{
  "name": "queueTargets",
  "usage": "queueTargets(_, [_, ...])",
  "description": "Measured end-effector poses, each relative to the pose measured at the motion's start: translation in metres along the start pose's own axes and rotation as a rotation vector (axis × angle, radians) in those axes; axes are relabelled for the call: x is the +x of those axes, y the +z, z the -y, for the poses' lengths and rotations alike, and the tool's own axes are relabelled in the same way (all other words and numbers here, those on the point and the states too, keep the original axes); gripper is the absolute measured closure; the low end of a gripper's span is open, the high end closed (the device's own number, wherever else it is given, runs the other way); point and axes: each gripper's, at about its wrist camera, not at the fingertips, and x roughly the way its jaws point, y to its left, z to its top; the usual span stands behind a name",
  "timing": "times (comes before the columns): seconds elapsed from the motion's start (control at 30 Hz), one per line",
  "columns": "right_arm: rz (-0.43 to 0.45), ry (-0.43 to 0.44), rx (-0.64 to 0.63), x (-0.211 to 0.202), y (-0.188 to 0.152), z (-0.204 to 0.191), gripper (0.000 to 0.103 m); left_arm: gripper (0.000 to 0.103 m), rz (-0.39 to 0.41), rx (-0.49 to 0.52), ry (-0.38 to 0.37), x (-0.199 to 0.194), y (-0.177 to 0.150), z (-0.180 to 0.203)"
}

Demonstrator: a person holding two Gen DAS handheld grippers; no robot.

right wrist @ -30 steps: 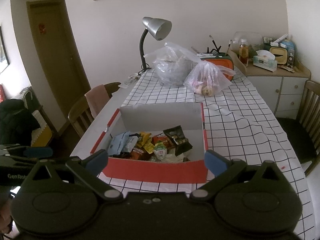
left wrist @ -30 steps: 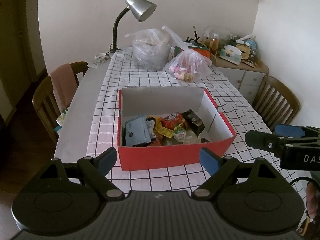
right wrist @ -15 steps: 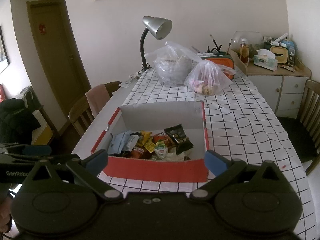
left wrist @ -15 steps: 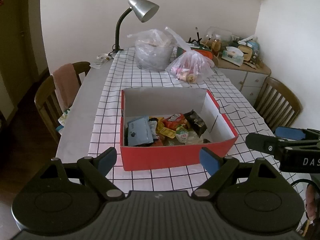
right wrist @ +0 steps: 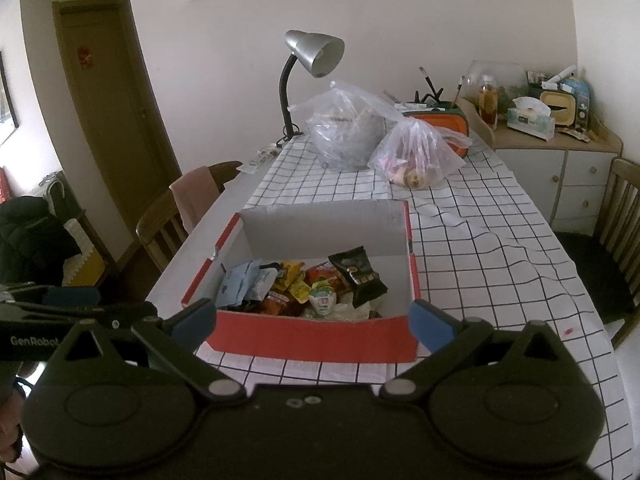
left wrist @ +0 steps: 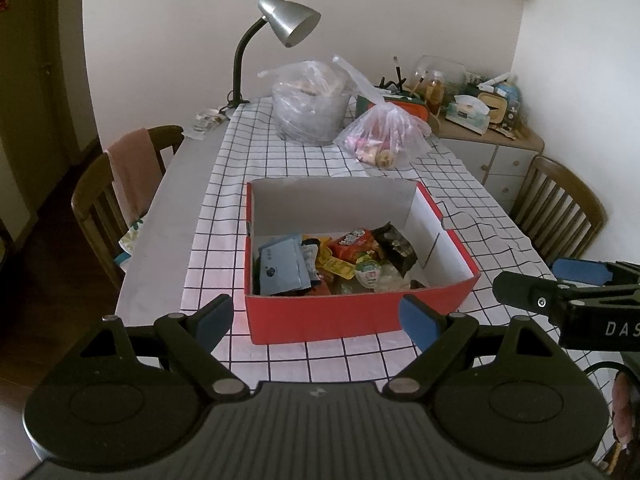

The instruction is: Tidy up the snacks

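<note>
A red cardboard box [left wrist: 320, 320] with a white inside sits on the checked tablecloth; it also shows in the right wrist view [right wrist: 312, 340]. It holds several snacks: a blue packet [left wrist: 280, 268], a red packet [left wrist: 352, 242], a black packet [right wrist: 358, 274] and a small round cup [right wrist: 323, 298]. My left gripper [left wrist: 316, 316] is open and empty, just short of the box's near wall. My right gripper [right wrist: 314, 320] is open and empty, also at the near wall. Each gripper shows at the edge of the other's view.
Two clear plastic bags [left wrist: 308, 100] [left wrist: 384, 140] and a silver desk lamp [left wrist: 288, 24] stand at the table's far end. Wooden chairs stand at the left [left wrist: 120, 184] and right [left wrist: 560, 204]. A cluttered sideboard [left wrist: 488, 140] is at the back right.
Both views have drifted slightly; the box sits a little higher and farther in the left wrist view. Both grippers stay open and empty.
</note>
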Motion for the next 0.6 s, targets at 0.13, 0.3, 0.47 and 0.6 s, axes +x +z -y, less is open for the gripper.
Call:
queueTargets(0.13, [-0.001,0.0,0.0,0.0002,-0.0003,0.0002,0.0,0.013,0.001,0.002,0.003,0.0,0.0007,0.0004])
queueTargets(0.3, [-0.002,0.0,0.001,0.0002,-0.0009,0.0006,0.0,0.013,0.003,0.003,0.003,-0.0002,0.0003,-0.0001])
queueTargets(0.47, [-0.005,0.0,0.005,0.0017,-0.0028,0.0027,0.0,0.013,-0.001,0.005,0.003,0.0001,-0.0009,-0.0002])
queueTargets(0.6, [-0.008,-0.002,0.01,0.0026,-0.0054,0.0045,0.0,0.013,-0.006,0.004,0.001,0.0008,-0.0025,-0.0002])
